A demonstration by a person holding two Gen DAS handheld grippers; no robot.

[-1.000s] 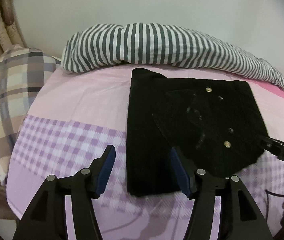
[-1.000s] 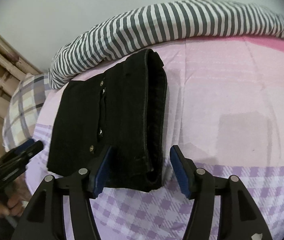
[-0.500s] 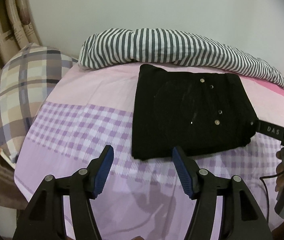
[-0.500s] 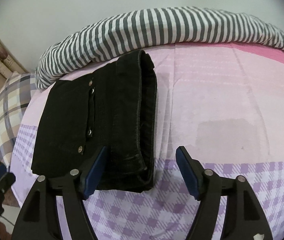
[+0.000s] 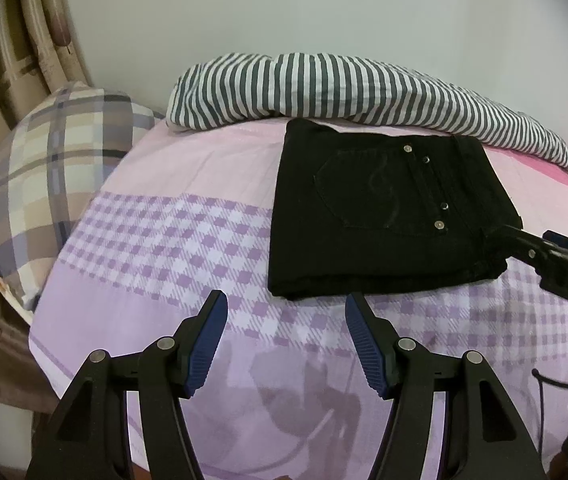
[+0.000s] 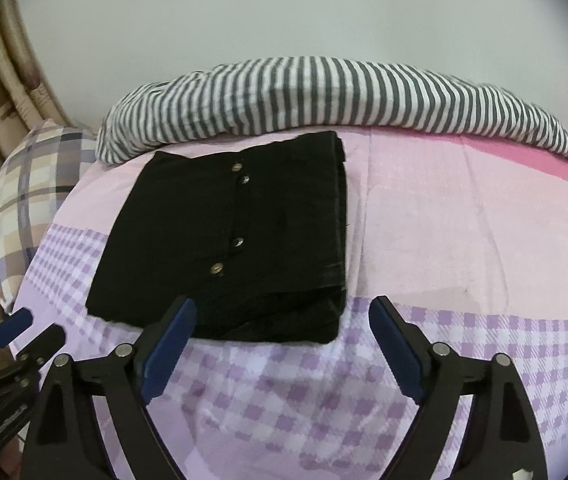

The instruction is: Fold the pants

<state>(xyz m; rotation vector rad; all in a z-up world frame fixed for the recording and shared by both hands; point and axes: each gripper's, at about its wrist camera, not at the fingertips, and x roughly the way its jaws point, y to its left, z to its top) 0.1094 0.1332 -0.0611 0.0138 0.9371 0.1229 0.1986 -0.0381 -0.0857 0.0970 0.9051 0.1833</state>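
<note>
pants: black jeans (image 5: 384, 216) folded flat, frame centre, fold looks finished
left gripper (image 5: 286, 344): mine, open, empty
right gripper (image 6: 279, 346): mine, jaws opening, nothing between them

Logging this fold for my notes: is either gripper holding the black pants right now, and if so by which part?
Nothing is held. The left gripper stands open short of the pants; the right gripper's jaws are opening with nothing pressed between them.

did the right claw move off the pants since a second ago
Yes. The right claw has drawn back toward the near edge of the bed; the folded black pants now lie beyond its opening jaws, nothing between them.
</note>
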